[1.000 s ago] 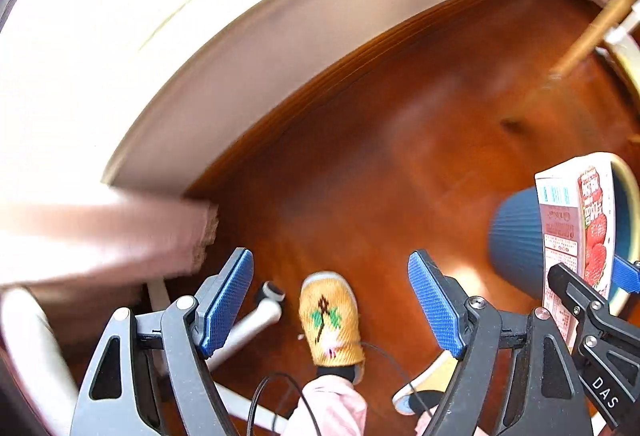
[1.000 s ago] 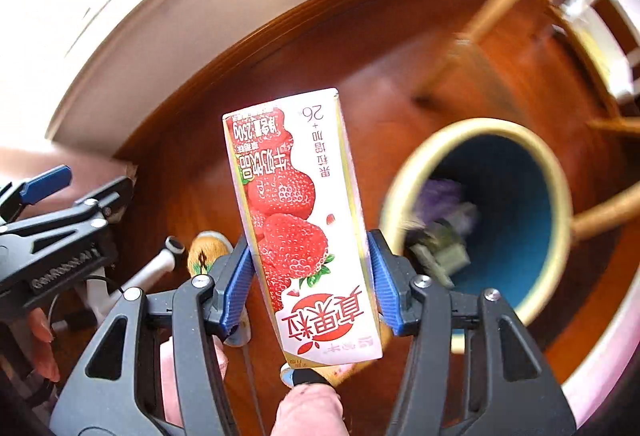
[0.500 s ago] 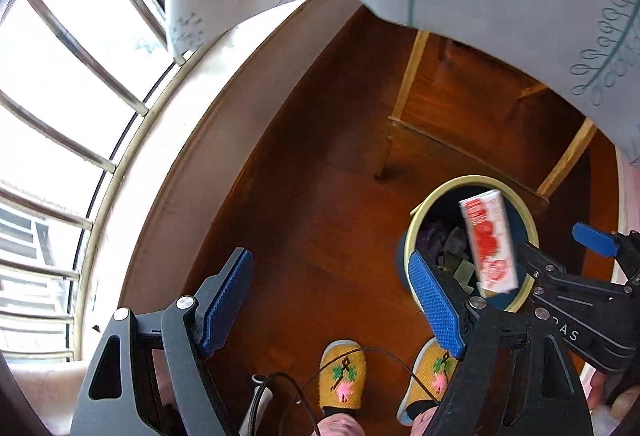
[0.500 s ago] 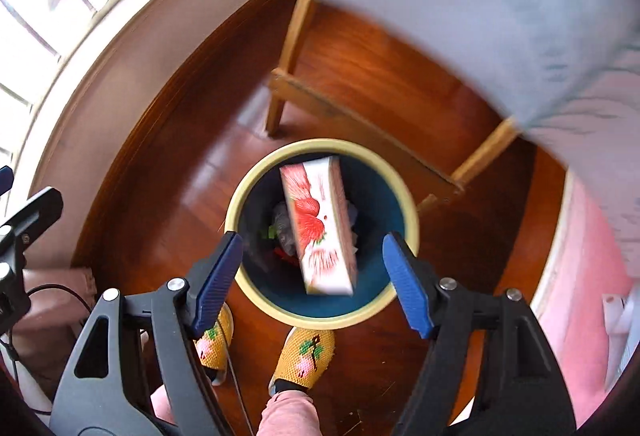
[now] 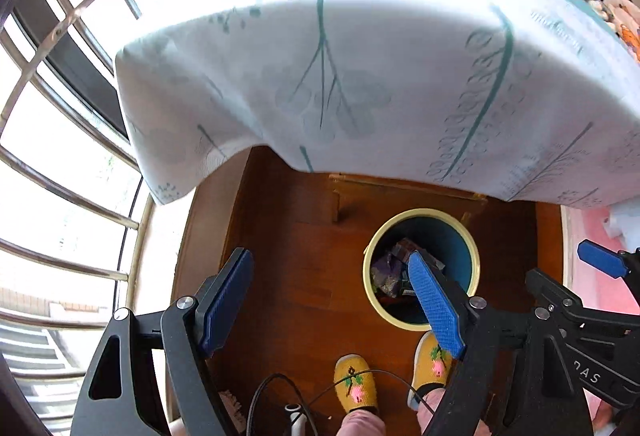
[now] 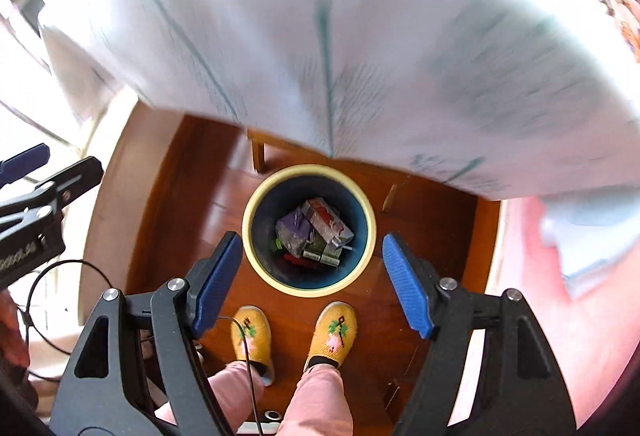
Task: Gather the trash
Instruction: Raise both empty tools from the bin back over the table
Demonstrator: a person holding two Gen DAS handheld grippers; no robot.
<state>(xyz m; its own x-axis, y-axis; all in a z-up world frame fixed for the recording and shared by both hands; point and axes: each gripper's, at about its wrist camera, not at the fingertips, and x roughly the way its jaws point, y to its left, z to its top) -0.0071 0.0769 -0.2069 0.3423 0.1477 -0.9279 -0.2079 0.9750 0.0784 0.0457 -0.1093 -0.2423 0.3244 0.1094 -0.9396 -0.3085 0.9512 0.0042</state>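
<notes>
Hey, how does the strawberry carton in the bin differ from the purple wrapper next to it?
The carton is a stiff, straight-edged box; the purple wrapper is crumpled and shapeless. The carton is red and white with strawberry print; the wrapper is plain purple. The carton lies tilted on top of the pile, partly over the wrapper. Both sit inside the blue bin with other trash, below the open right gripper.

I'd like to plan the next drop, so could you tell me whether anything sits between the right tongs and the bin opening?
Nothing visible does. The right tongs hang open straight above the bin, whose mouth is uncovered, with the carton lying inside on other trash. The tablecloth hangs beyond the bin's far rim, not over the opening.
</notes>
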